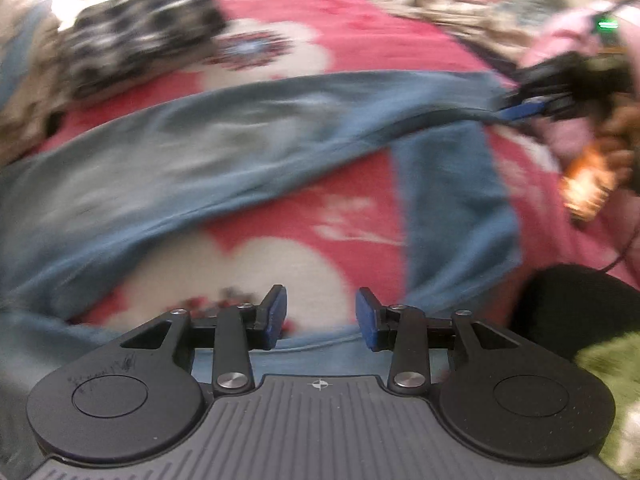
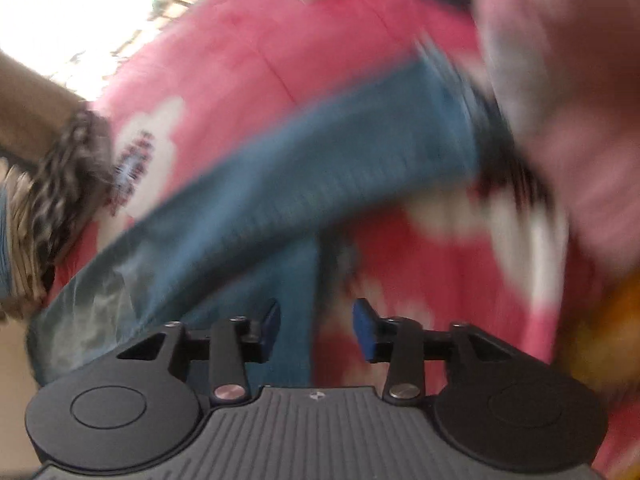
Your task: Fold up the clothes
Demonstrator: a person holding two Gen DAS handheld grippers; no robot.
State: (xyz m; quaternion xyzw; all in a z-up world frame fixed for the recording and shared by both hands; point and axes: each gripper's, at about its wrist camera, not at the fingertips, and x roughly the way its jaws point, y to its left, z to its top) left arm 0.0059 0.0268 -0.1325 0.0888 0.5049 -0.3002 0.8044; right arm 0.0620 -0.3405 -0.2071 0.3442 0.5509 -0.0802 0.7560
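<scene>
Red patterned blanket [image 1: 360, 40] under blue jeans [image 1: 240, 140]; left gripper [image 1: 321, 318], right gripper [image 2: 316, 330] spread, empty above jeans; risk: bunched legs folding crooked.

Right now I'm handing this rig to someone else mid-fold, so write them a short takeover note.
Left gripper: open, fingers empty.
Right gripper: open, nothing between the fingers.
Blue garment lies across the red-and-white blanket, one part laid crosswise over another.
Done: apparently one fold; blur hides detail.
Left: finish folding and straighten it.
</scene>
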